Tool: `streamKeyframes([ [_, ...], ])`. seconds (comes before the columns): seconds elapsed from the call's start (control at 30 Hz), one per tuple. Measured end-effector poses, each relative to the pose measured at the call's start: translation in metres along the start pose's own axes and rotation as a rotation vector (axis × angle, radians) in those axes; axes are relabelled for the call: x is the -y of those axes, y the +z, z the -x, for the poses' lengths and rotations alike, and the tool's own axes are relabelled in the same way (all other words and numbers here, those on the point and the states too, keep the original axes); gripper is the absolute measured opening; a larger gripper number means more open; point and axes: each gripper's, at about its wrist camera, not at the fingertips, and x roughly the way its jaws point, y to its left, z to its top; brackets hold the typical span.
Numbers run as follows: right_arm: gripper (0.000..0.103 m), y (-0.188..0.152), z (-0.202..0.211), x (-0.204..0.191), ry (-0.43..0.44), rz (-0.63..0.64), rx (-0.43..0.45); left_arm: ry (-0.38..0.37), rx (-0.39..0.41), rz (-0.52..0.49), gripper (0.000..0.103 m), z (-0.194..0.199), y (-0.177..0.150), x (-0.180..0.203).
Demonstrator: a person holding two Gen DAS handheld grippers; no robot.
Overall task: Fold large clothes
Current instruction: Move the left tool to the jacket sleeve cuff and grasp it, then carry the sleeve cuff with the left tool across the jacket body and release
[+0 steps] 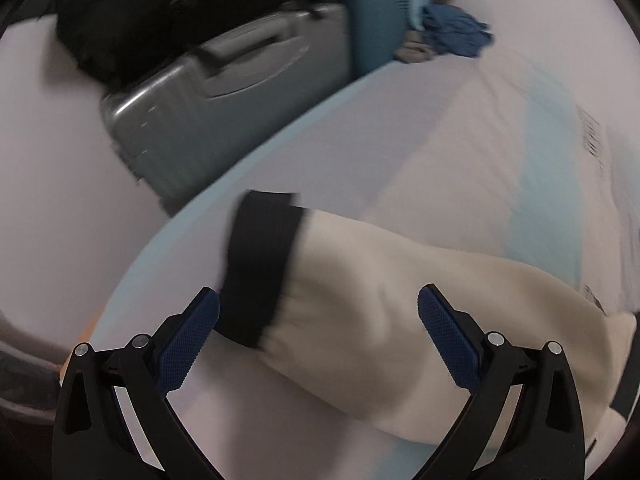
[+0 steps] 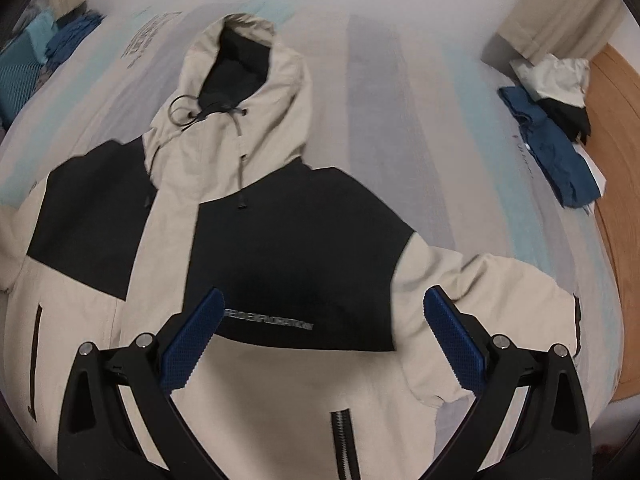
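A beige and black hooded jacket lies front up and spread out on the bed, with its hood pointing away. My right gripper is open and empty, hovering over the jacket's chest above the printed lettering. In the left wrist view, one beige sleeve with a black cuff lies flat on the bed. My left gripper is open and empty just above that sleeve, with the cuff beside its left finger.
The bed sheet is pale with light blue stripes. Folded blue and beige clothes lie at the bed's right edge by a wooden board. A grey suitcase and a teal case stand beside the bed, with crumpled blue cloth nearby.
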Motion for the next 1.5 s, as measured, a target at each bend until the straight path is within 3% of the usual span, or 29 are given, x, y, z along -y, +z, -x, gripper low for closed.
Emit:
streamKeyframes([
  [0.4, 0.096, 0.004, 0.005, -0.023, 0.037, 0.056, 0.007, -0.126, -0.104, 0.1, 0.097, -0.059, -0.012, -0.048],
  [0.63, 0.096, -0.004, 0.003, -0.014, 0.037, 0.046, -0.015, -0.124, -0.103, 0.092, 0.07, -0.056, -0.02, -0.045],
  [0.87, 0.096, -0.011, -0.008, -0.003, 0.042, 0.005, -0.049, -0.129, -0.095, 0.078, 0.053, -0.048, -0.02, -0.039],
  [1.17, 0.096, -0.021, -0.005, 0.01, 0.046, -0.014, -0.066, -0.132, -0.03, 0.038, 0.047, -0.002, -0.022, -0.018],
  [1.5, 0.096, -0.02, 0.017, 0.018, 0.032, -0.032, -0.051, -0.197, 0.032, -0.201, 0.048, 0.079, -0.02, 0.078],
])
